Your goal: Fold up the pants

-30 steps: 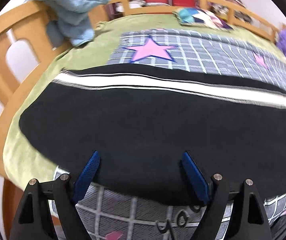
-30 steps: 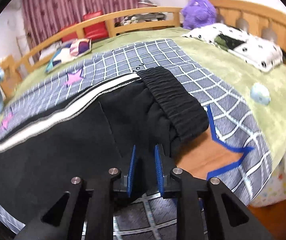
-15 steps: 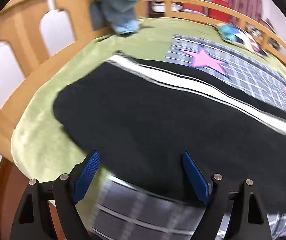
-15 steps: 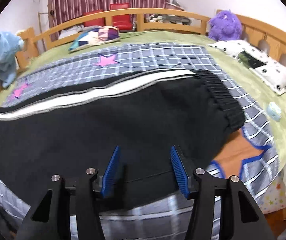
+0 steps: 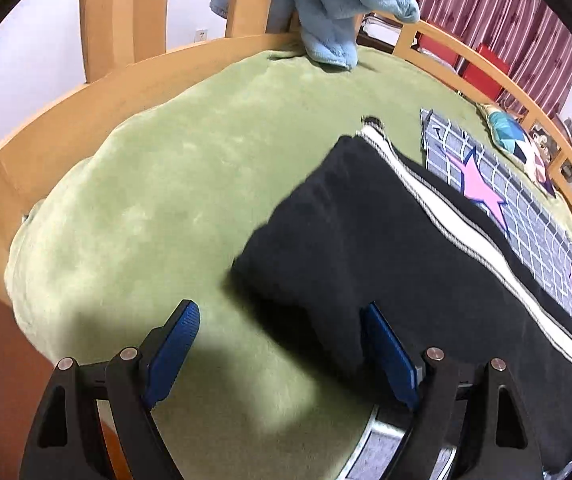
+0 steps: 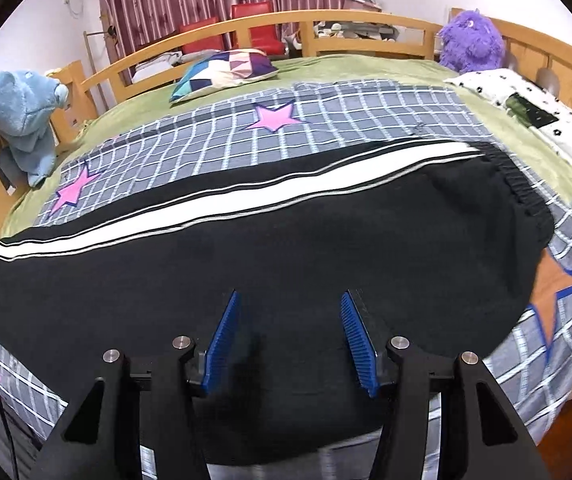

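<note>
Black pants point(image 6: 286, 248) with a white side stripe point(image 6: 214, 208) lie flat and lengthwise across the bed, the elastic waistband point(image 6: 525, 196) at the right. In the left wrist view the leg end point(image 5: 365, 216) of the pants rests on the green blanket point(image 5: 166, 200). My left gripper point(image 5: 280, 308) hovers open over the near corner of that leg end, one finger above the blanket and the other above black cloth. Over the middle of the pants my right gripper point(image 6: 289, 296) stands open, with no cloth pinched between its pads.
A grey checked spread point(image 6: 365, 120) with pink stars lies under the pants. A wooden rail point(image 5: 86, 112) rings the bed, with a blue plush toy point(image 6: 26, 112) draped on it. A patterned cushion point(image 6: 226, 70), a purple plush point(image 6: 469, 40) and a dotted pillow point(image 6: 533, 120) sit behind.
The left gripper slid left along the pants to the leg end and rolled. The right gripper opened, let go of the cloth near the waistband and moved left to the middle.
</note>
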A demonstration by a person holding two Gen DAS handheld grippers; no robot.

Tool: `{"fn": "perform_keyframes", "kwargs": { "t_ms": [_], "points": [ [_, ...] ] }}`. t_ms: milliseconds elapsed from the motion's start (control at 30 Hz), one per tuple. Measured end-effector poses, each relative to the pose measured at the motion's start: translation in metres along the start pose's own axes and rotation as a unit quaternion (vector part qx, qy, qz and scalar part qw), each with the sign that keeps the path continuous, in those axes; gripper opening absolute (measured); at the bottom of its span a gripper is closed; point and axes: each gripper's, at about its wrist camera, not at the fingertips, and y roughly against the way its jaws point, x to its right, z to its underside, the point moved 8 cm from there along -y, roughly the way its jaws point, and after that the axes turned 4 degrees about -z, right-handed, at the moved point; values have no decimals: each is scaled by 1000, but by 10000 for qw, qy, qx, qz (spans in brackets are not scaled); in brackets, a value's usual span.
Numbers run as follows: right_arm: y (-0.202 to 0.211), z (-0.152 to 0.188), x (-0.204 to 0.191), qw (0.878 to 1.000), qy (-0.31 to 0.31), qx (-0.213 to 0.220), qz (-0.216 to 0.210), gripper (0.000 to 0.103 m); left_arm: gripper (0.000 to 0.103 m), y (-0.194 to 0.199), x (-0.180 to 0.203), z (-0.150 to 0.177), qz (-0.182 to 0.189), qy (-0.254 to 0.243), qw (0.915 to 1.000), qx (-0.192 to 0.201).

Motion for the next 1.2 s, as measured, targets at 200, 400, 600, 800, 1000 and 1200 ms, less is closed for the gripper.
{"fn": "perform_keyframes", "kwargs": {
  "t_ms": [200, 400, 600, 800, 1000, 1200],
  "points": [
    [-4, 5, -22, 9999, 100, -119, -64, 52, 73, -17, 4, -4, 509, 454, 9977, -50],
    [-1, 9, -28, 9996, 163, -218, -92, 52, 69, -21, 0, -4, 656, 763, 9949, 80],
    [-2, 5, -25, 9995, 48, -287, -120, 52, 43, -22, -15, -6, 693, 973, 9928, 90],
    [-1, 9, -26, 9993, 69, -272, -239, 41, 25, -5, -15, -13, 450, 886, 9949, 145],
    [5, 15, -23, 9990, -25, -182, -418, 40, 21, 75, 49, -42, -194, -187, 9914, 1280],
    [13, 22, -14, 9983, -3, -19, -580, 40, 18, 145, 152, -31, 208, -1051, 9767, 1859]
  ]
}}
